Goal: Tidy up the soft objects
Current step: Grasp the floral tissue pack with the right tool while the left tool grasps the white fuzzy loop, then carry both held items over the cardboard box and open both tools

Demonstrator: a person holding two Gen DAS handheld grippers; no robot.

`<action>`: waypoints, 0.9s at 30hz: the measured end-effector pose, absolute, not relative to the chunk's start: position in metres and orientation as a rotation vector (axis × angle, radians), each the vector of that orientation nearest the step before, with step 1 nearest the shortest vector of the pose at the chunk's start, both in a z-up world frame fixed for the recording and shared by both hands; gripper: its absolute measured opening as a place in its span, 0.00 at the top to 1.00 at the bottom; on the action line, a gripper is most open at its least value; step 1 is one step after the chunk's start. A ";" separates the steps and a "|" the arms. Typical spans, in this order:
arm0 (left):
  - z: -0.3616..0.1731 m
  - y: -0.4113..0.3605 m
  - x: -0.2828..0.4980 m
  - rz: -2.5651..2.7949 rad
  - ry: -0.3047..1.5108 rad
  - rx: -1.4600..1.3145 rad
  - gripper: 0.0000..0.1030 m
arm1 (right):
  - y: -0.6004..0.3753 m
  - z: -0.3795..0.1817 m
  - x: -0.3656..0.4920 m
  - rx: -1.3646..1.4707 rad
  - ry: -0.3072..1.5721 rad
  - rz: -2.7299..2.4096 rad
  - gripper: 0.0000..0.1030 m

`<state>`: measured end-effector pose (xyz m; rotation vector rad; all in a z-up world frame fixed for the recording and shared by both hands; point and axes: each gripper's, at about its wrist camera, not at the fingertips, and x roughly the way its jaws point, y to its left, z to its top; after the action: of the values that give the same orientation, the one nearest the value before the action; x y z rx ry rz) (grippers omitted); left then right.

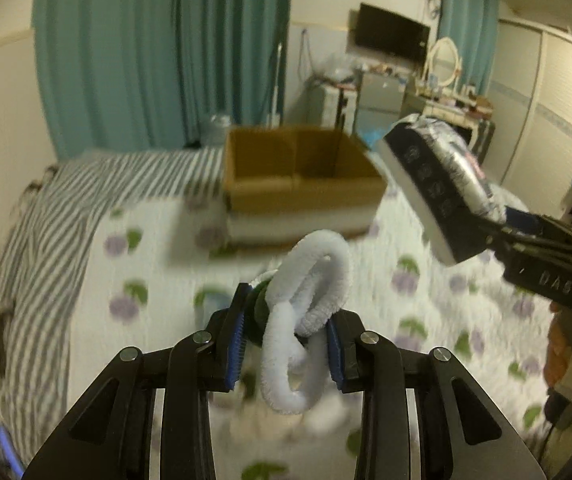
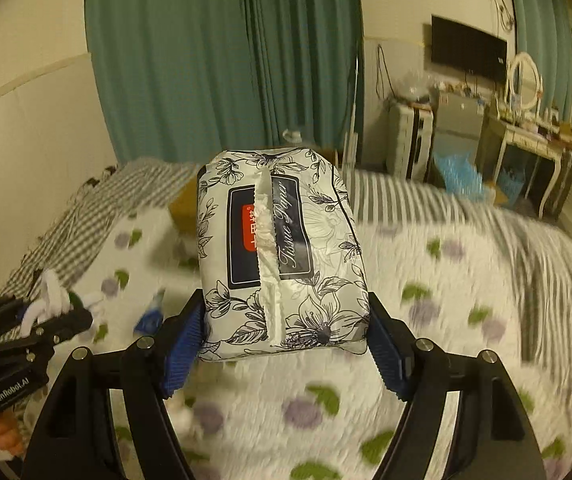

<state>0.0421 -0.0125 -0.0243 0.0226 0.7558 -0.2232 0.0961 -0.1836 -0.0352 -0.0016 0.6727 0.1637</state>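
Left wrist view: left gripper [image 1: 284,340] clamped on a white fuzzy loop [image 1: 305,320] with a dark green bit beside it, held in the air above the quilt [image 1: 425,300]. Open box [image 1: 297,172] sits on the quilt beyond the loop. Right gripper [image 1: 501,232] is right of the box, holding the tissue pack [image 1: 441,176].

Right wrist view: right gripper [image 2: 286,340] pinches the tissue pack [image 2: 278,248] by its near end, above the quilt [image 2: 445,280]. Box mostly hidden behind the pack. Left gripper [image 2: 46,320] is low left of the pack, closed on the loop [image 2: 50,292].
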 end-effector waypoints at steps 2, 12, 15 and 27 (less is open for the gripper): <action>-0.010 -0.017 0.063 -0.243 0.733 0.019 0.68 | -0.182 -0.022 0.121 -0.013 0.652 0.165 0.27; 0.010 -0.047 0.210 -0.244 0.671 0.113 0.68 | -0.171 -0.013 0.257 0.022 0.635 0.188 0.27; -0.002 -0.052 0.246 -0.247 0.684 0.122 0.67 | -0.171 -0.026 0.296 0.054 0.664 0.191 0.27; -0.057 -0.049 0.313 -0.174 0.766 0.165 0.31 | -0.167 -0.061 0.335 0.008 0.696 0.165 0.08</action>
<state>0.3126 -0.0486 -0.0566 0.1652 0.7660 -0.1738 0.3349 -0.1674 -0.0615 0.0078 0.6956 0.1652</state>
